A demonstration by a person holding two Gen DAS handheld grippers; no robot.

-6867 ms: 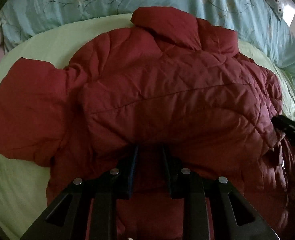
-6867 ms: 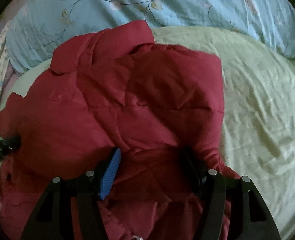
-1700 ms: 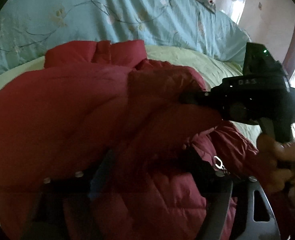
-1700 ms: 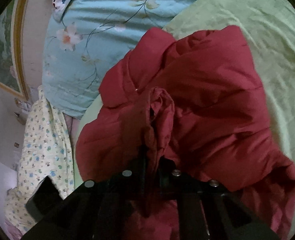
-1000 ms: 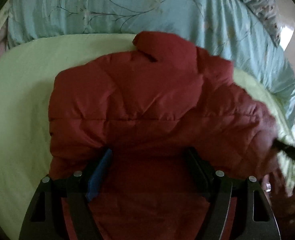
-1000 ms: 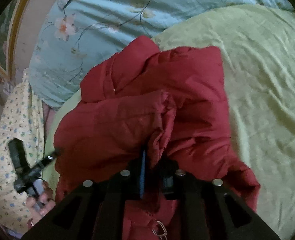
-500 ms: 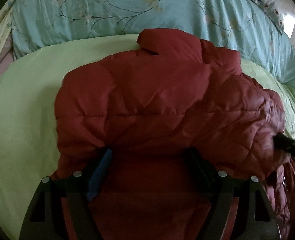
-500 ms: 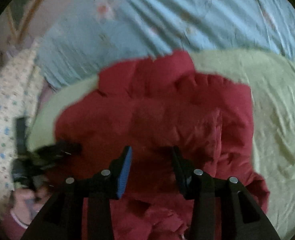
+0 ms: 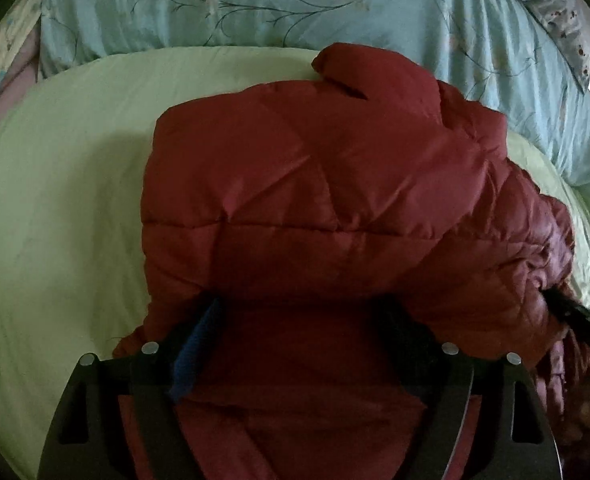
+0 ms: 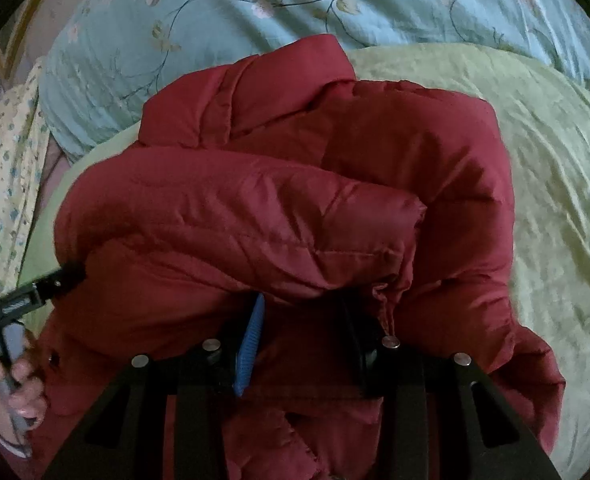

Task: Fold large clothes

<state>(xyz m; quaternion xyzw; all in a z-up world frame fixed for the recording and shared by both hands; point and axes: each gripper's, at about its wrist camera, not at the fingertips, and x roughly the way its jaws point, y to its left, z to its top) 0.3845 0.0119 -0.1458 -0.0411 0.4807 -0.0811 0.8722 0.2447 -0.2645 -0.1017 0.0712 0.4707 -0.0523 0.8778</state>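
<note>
A dark red quilted jacket (image 9: 315, 200) lies on the pale green sheet, collar toward the far pillows, both sleeves folded in over its body. It also shows in the right wrist view (image 10: 295, 220) with one sleeve laid across the front. My left gripper (image 9: 307, 312) is open, its fingers straddling the jacket's near part, fingertips hidden under a puffy fold. My right gripper (image 10: 301, 304) is open too, just below the folded sleeve's cuff, holding nothing. The left gripper also shows in the right wrist view (image 10: 55, 280), at the jacket's left edge.
A pale green sheet (image 9: 55, 240) covers the bed around the jacket. A light blue floral quilt (image 9: 255, 4) lies along the far side. A yellow patterned cloth (image 10: 3, 152) lies at the far left.
My right gripper let go of the sleeve it was shut on and opened; the sleeve now lies across the jacket. My left gripper stays open and has barely moved.
</note>
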